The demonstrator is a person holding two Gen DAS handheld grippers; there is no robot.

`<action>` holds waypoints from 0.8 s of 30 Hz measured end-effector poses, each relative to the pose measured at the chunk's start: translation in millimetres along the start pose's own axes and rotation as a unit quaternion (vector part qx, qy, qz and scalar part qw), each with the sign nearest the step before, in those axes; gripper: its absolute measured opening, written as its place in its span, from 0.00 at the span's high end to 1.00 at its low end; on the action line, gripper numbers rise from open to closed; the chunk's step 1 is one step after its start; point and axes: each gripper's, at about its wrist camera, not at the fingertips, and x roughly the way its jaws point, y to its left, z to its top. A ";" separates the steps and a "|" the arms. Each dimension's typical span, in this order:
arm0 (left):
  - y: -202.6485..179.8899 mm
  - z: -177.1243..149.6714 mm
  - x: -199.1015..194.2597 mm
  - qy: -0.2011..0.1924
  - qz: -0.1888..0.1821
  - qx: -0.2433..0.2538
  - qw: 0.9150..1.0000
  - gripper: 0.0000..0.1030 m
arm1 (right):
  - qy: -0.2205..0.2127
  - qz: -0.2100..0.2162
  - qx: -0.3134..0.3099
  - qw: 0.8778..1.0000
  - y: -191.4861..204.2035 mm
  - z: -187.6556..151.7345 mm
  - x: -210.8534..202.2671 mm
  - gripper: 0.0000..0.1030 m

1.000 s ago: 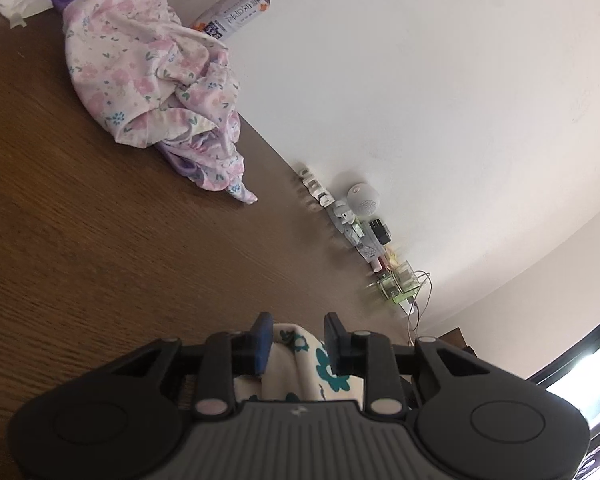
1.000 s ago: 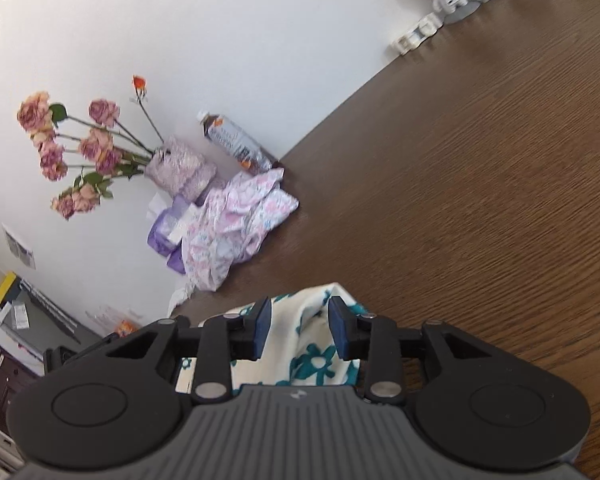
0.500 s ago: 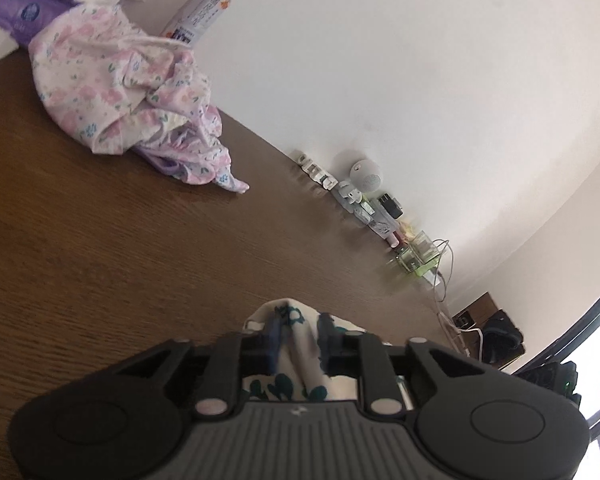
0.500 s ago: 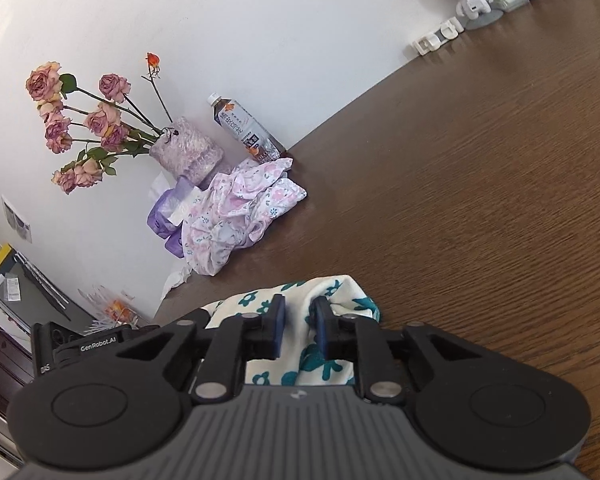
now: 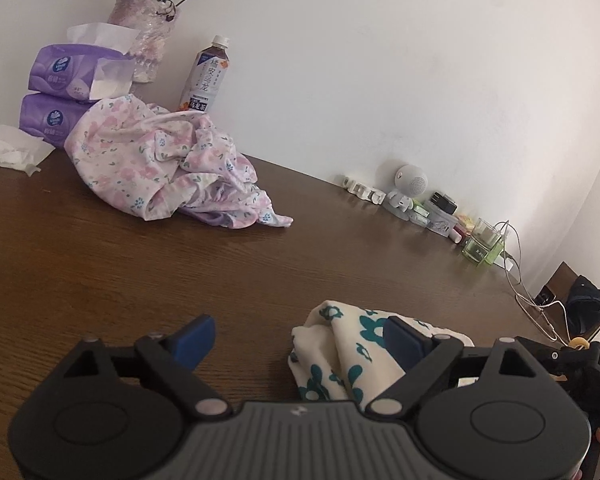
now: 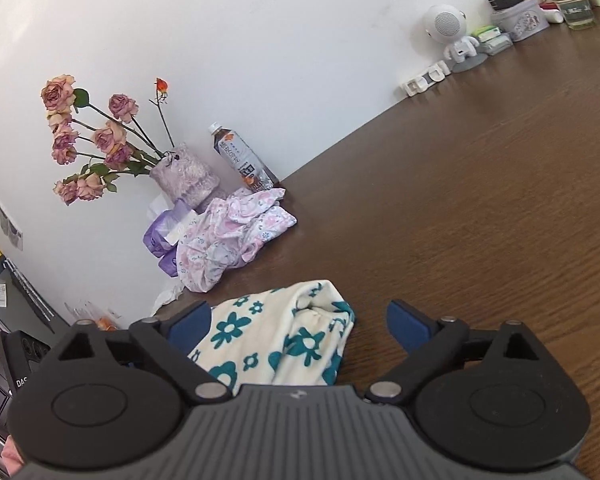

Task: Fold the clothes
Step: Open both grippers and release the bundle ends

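A cream garment with teal flowers (image 5: pixel 340 354) lies bunched on the brown table (image 5: pixel 180 272) just in front of both grippers; it also shows in the right wrist view (image 6: pixel 284 336). My left gripper (image 5: pixel 300 334) is open, the cloth lying by its right finger. My right gripper (image 6: pixel 298 322) is open, the cloth lying between its fingers toward the left one. A crumpled pink floral garment (image 5: pixel 168 164) lies at the back by the wall, also in the right wrist view (image 6: pixel 232 232).
Behind the pink garment stand purple tissue packs (image 5: pixel 64 92), a vase of roses (image 6: pixel 184 174) and a drink bottle (image 5: pixel 206 76). Along the wall to the right sit a small white speaker (image 5: pixel 410 180), jars, a glass (image 5: pixel 482 246) and cables.
Both grippers were shut on the teal-flowered garment half a second ago; now both stand wide open and the cloth rests on the table. Both views have levelled out.
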 end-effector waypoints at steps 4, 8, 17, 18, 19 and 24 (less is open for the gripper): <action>-1.5 -0.8 0.0 0.001 -0.004 0.002 1.000 0.12 | 0.003 -0.007 0.000 1.000 1.0 -4.4 -1.7 0.02; 0.5 -1.8 2.8 0.013 -0.016 -0.008 1.000 0.11 | 0.006 -0.012 -0.003 1.000 4.4 -7.9 -2.2 0.01; 17.7 -6.7 16.4 0.060 -0.059 -0.075 0.994 0.11 | 0.029 -0.030 0.001 0.999 12.7 -14.1 4.7 0.01; 18.2 -6.9 16.8 0.062 -0.060 -0.077 0.993 0.11 | 0.031 -0.030 0.002 0.999 13.4 -14.8 5.5 0.01; 18.4 -6.7 17.1 0.061 -0.061 -0.078 0.993 0.11 | 0.033 -0.031 0.003 0.999 14.0 -15.6 6.2 0.01; 15.7 -6.5 20.1 0.075 -0.078 -0.080 0.991 0.14 | 0.045 -0.023 0.017 0.999 16.9 -17.2 11.4 0.01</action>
